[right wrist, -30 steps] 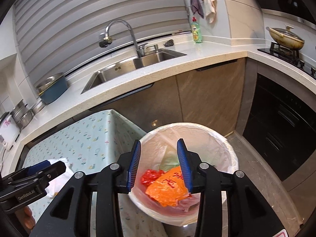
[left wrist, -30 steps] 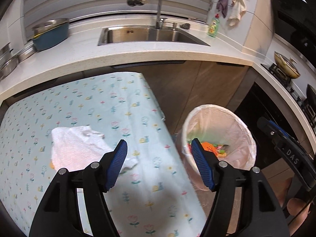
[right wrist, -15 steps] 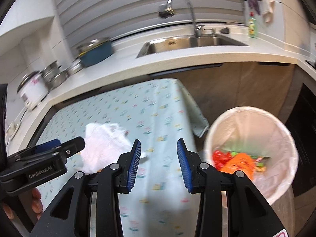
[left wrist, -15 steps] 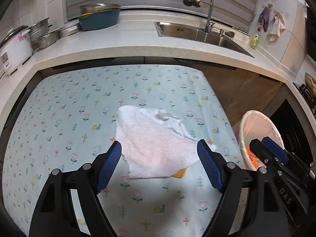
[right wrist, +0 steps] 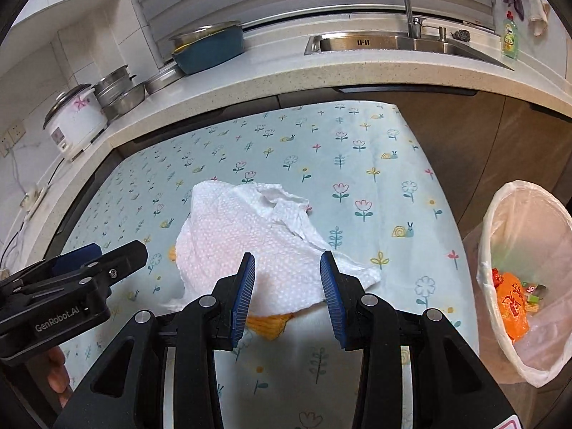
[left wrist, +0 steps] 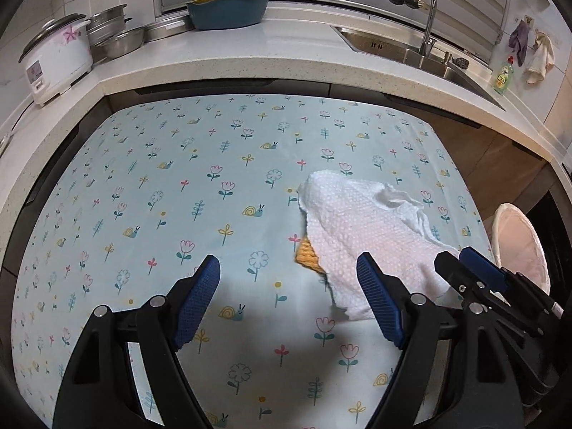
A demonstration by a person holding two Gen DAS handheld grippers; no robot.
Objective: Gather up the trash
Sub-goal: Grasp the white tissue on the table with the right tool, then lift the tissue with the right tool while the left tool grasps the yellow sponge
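A crumpled white paper towel [left wrist: 361, 221] lies on the flowered tablecloth [left wrist: 178, 186], with an orange-yellow piece [left wrist: 307, 255] showing from under its edge. It also shows in the right wrist view [right wrist: 250, 236], with the orange piece [right wrist: 270, 323] at its near edge. My left gripper [left wrist: 287, 298] is open and empty, just left of the towel. My right gripper [right wrist: 287, 291] is open and empty, right over the towel's near edge. The trash bin [right wrist: 493, 221] with a white liner stands to the right of the table and holds orange and red wrappers [right wrist: 513, 302].
A countertop [left wrist: 250, 60] runs behind the table with a rice cooker [left wrist: 55, 60], steel pots [left wrist: 114, 34], a blue basin [left wrist: 228, 9] and a sink [left wrist: 404, 48] with faucet. Dark cabinets and an oven front stand at the right.
Both grippers have swung left from over the bin to the table. The right gripper now hovers at the towel's near edge; the left gripper has moved left of the towel. Both stay open.
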